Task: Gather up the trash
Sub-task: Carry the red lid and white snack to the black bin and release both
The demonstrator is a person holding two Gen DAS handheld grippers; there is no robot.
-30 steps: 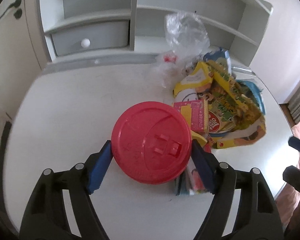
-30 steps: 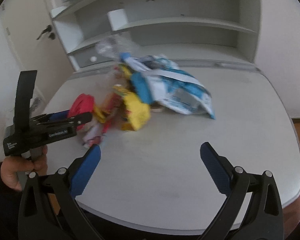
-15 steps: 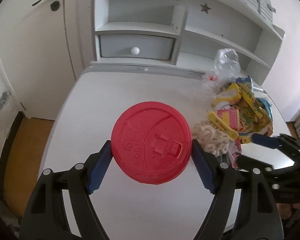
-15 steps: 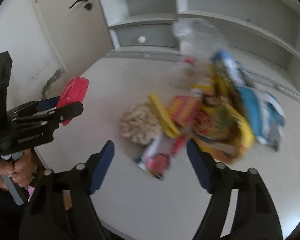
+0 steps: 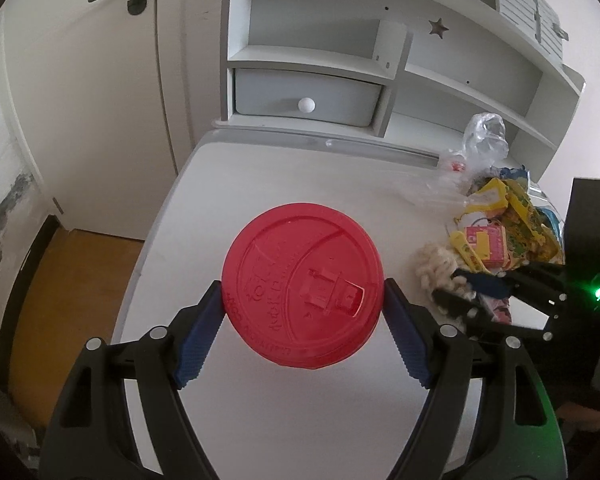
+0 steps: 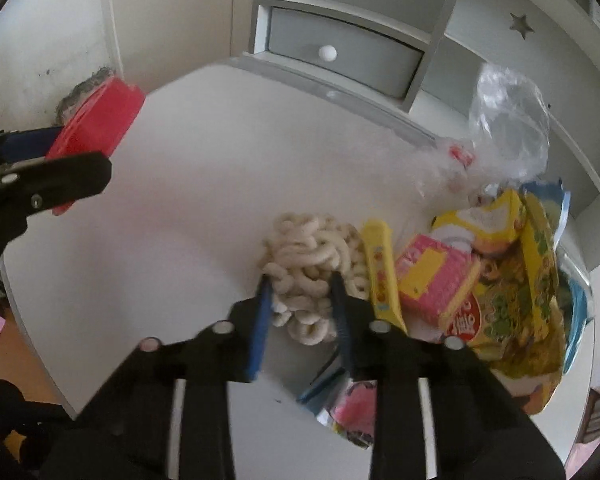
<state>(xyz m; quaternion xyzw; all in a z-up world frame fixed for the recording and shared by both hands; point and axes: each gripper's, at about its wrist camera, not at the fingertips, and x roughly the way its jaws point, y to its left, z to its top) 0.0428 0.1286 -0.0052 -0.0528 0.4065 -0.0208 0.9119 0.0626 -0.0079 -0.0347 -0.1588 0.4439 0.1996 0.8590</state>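
Currently right hand-held gripper (image 6: 300, 300) is closing on the puffs (image 6: 312, 264) beside the wrappers (image 6: 500, 280) on the tabletop (image 6: 180, 220); left hand-held gripper (image 5: 304, 300) is pinching the red lid (image 5: 302, 292). Next probably calls for a gentle lift.

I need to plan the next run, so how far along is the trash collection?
Early on; nothing visibly binned. In hand: the left gripper holds the red cup lid above the table, and the right gripper is closing on the pale puffed-snack clump. Left: the yellow and pink wrappers and the clear plastic bag still piled there.
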